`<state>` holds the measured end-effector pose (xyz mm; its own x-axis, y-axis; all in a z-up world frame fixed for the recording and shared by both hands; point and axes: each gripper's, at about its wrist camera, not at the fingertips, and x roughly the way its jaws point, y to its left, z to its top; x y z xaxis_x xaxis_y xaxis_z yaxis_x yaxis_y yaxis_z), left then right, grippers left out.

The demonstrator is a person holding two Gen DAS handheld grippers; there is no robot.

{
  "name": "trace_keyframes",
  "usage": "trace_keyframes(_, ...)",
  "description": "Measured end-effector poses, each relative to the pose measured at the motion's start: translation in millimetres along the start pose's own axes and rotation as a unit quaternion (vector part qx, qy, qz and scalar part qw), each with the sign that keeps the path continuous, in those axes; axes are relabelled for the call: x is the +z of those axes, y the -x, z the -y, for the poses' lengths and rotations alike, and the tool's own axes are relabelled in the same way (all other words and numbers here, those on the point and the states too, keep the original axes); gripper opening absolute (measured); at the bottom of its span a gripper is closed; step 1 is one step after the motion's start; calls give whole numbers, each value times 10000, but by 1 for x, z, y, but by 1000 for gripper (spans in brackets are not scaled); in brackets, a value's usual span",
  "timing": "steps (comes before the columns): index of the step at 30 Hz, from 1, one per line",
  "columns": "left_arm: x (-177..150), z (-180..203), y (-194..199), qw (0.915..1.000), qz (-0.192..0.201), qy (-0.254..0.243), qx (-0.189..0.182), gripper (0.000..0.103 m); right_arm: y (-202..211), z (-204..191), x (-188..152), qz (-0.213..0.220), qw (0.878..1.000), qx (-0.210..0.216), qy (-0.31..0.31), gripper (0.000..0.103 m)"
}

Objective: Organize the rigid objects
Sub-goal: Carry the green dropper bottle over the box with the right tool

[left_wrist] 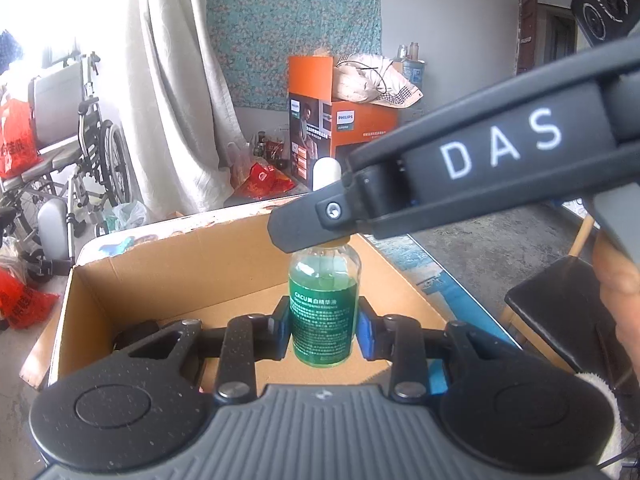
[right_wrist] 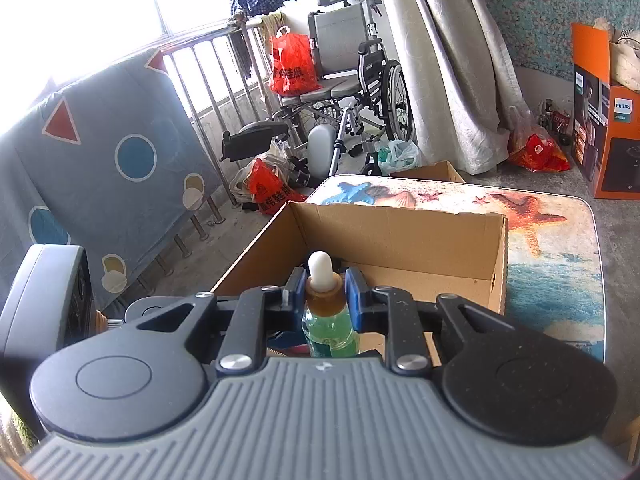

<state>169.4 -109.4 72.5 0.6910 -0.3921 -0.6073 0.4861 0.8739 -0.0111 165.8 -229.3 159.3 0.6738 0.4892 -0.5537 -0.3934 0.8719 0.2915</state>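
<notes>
The dropper bottle (left_wrist: 324, 312) was found upright over the cardboard box (left_wrist: 180, 264), clamped at its body by the left gripper (left_wrist: 325, 326) and its neck by the right gripper (right_wrist: 322, 294); opposed pulls were judged likely to crack it.

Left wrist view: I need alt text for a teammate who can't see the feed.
The left gripper clamps the body of a dropper bottle of green liquid, upright above an open cardboard box, while the right gripper reaches in from the right and grips its neck. Behind stand an orange Philips box and a wheelchair.
</notes>
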Motion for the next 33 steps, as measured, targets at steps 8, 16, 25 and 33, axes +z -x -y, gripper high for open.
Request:
trace_keyframes(8,39,-46,-74,9952,-804,546,144,33,-95,67,56,-583,9975,213,-329,20)
trace_keyframes(16,49,-84,-136,9848,-1411,930,391,33,-181,107,68,-1010,9924,460,-525,20)
trace_keyframes(25,46,-106,-165,9769,-1706,1122,629,36,-240,122,53,-1424,9851,708,-653,20)
trace_keyframes(33,44,-104,-160,9763,-1737,1142,597,56,-251,112,44,-1606,9834,686,-495,24)
